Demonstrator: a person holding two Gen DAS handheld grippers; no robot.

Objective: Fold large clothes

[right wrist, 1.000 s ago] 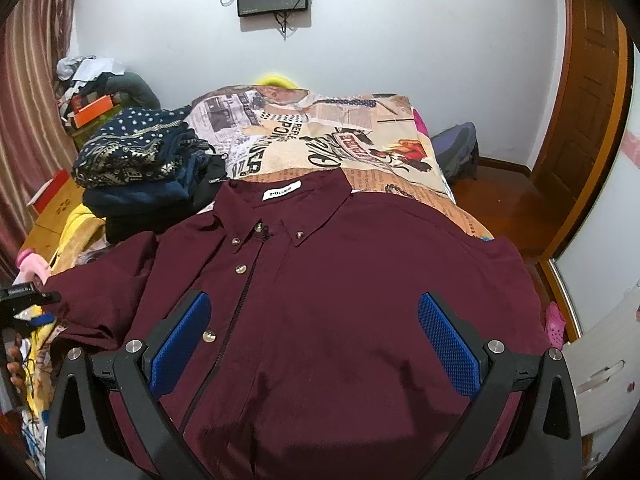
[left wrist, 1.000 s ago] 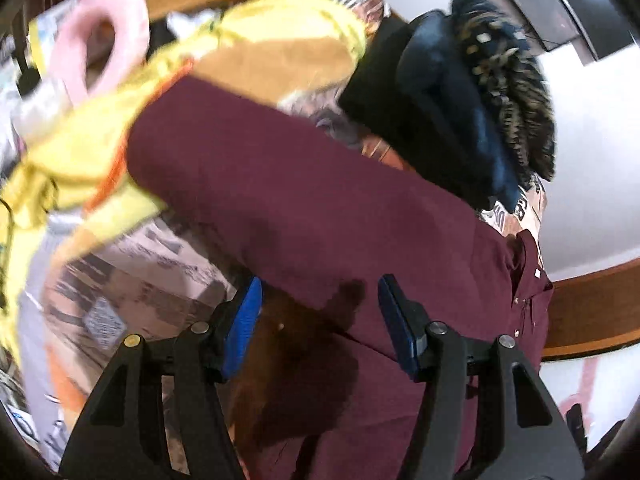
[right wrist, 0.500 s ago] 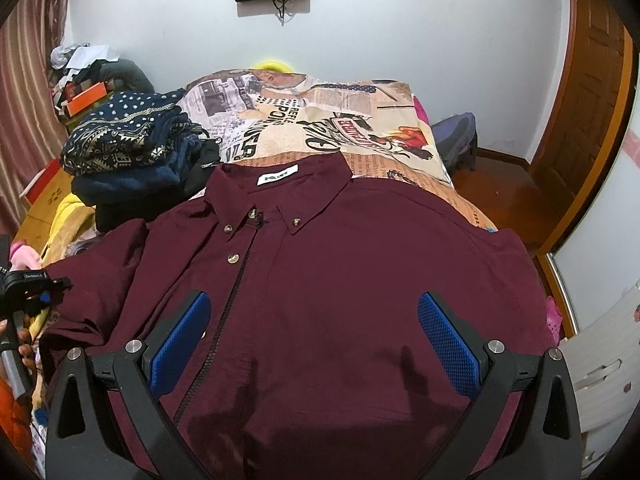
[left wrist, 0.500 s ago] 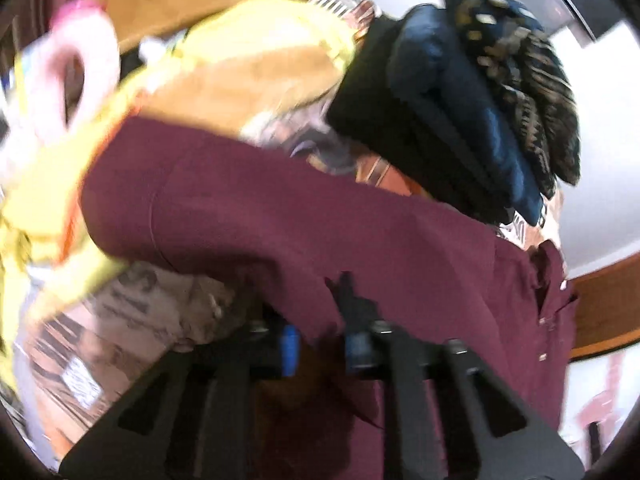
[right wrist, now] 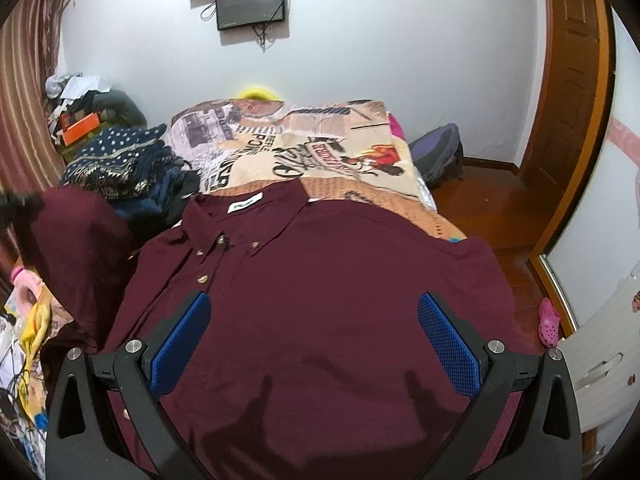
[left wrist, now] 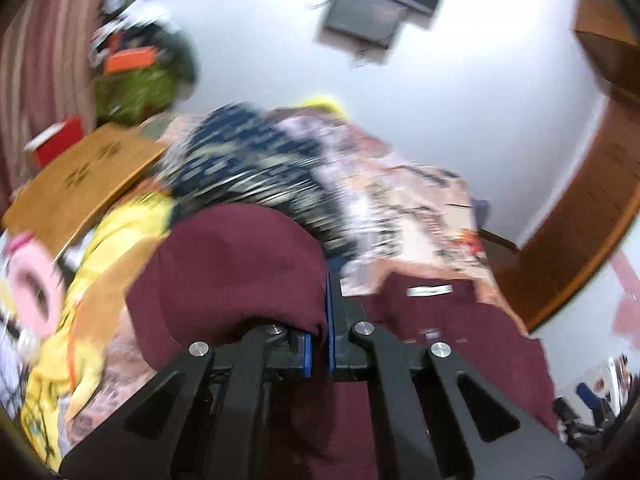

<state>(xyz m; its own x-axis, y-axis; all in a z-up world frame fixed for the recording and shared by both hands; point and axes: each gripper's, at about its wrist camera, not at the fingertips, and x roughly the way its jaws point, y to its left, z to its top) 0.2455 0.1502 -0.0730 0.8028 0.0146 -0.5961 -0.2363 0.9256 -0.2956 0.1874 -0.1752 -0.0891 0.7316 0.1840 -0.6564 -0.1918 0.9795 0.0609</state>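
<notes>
A maroon button-up shirt (right wrist: 340, 280) lies front-up on the bed, collar toward the far wall. My left gripper (left wrist: 318, 336) is shut on the shirt's left sleeve (left wrist: 240, 272) and holds it lifted. The raised sleeve also shows in the right wrist view (right wrist: 72, 240) at the left edge. My right gripper (right wrist: 316, 340) is open and empty above the shirt's lower body. The left wrist view is blurred by motion.
The bed has a printed newspaper-pattern sheet (right wrist: 312, 152). A stack of dark folded clothes (right wrist: 128, 168) sits at its left. Yellow cloth (left wrist: 104, 248) and a pink item (left wrist: 32, 284) lie at the left. A backpack (right wrist: 440, 156) and wooden door (right wrist: 572, 80) are at the right.
My left gripper closed on the sleeve and lifted it up, swinging toward the shirt's body. The right gripper stayed open over the shirt.
</notes>
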